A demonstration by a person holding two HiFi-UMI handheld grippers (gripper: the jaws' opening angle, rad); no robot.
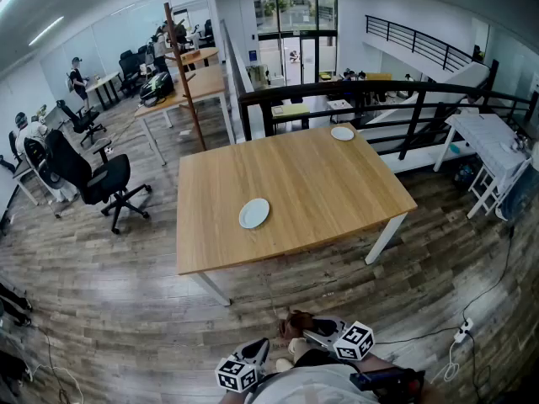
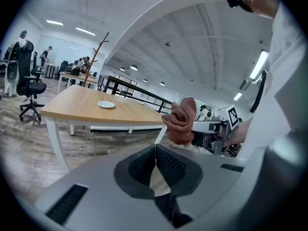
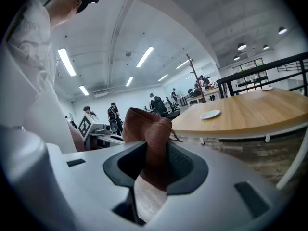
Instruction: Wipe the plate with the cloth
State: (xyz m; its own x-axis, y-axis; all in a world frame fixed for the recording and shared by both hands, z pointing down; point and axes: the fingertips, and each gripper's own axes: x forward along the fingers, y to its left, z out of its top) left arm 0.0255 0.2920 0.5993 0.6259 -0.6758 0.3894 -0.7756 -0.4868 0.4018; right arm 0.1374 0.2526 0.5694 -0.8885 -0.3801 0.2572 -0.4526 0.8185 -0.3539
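A white plate lies near the front edge of the wooden table; it also shows far off in the left gripper view as the plate and in the right gripper view as the plate. Both grippers hang close to the person's body, short of the table. My right gripper is shut on a brown cloth, which bunches up above the jaws. My left gripper is shut with nothing in it. From its camera the cloth hangs just ahead.
A second small plate sits at the table's far right corner. A black office chair stands left of the table, a coat stand behind it, and a dark railing along the back. Cables and a power strip lie on the floor at right.
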